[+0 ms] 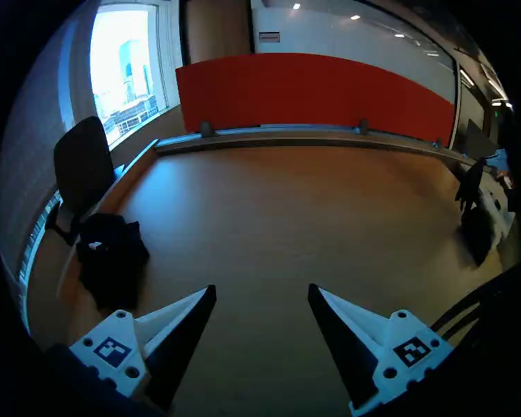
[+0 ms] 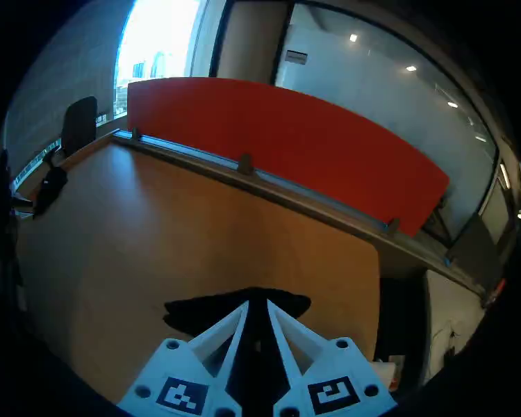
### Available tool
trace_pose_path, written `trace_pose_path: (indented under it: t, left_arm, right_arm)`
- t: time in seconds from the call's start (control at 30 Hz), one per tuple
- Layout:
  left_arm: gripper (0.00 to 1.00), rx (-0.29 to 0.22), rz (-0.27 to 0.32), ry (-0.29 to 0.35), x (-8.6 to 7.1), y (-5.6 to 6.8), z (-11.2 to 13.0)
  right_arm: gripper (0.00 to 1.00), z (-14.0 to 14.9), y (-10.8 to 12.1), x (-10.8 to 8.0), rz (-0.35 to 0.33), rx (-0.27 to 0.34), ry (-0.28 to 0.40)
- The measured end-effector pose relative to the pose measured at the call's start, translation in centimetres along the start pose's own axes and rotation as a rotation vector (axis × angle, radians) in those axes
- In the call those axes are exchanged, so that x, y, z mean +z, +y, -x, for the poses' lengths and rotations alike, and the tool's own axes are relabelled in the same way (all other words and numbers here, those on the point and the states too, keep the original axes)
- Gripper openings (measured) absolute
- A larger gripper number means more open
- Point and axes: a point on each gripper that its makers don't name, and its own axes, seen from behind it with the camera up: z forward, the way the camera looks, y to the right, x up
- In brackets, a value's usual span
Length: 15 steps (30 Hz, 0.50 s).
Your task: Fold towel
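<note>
In the right gripper view a dark towel (image 2: 191, 313) shows as a dark patch spreading to both sides of the fingertips, low over the wooden desk (image 2: 156, 229). My right gripper (image 2: 258, 304) has its white fingers (image 2: 222, 333) drawn close together, with dark cloth in the narrow gap, so it is shut on the towel. In the left gripper view my left gripper (image 1: 262, 293) hangs above the bare desk (image 1: 281, 208), its fingers (image 1: 184, 316) wide apart and holding nothing. A dark hanging shape (image 1: 474, 215) at the far right may be the towel.
A red divider panel (image 1: 316, 90) on a metal rail closes off the desk's far edge. A black office chair (image 1: 83, 167) and a black bag (image 1: 111, 257) stand at the left, by a bright window (image 1: 125, 69). The desk's right end (image 2: 375, 292) drops off to the floor.
</note>
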Motion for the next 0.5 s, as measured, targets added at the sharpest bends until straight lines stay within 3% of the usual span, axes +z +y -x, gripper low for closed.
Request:
trace_pose_path:
  t: [0.5]
  left_arm:
    - [0.98,0.020,0.017,0.003,0.1,1.2,-0.3]
  right_arm:
    - [0.06,4.7,-0.2,-3.2,0.009,0.021,-0.045]
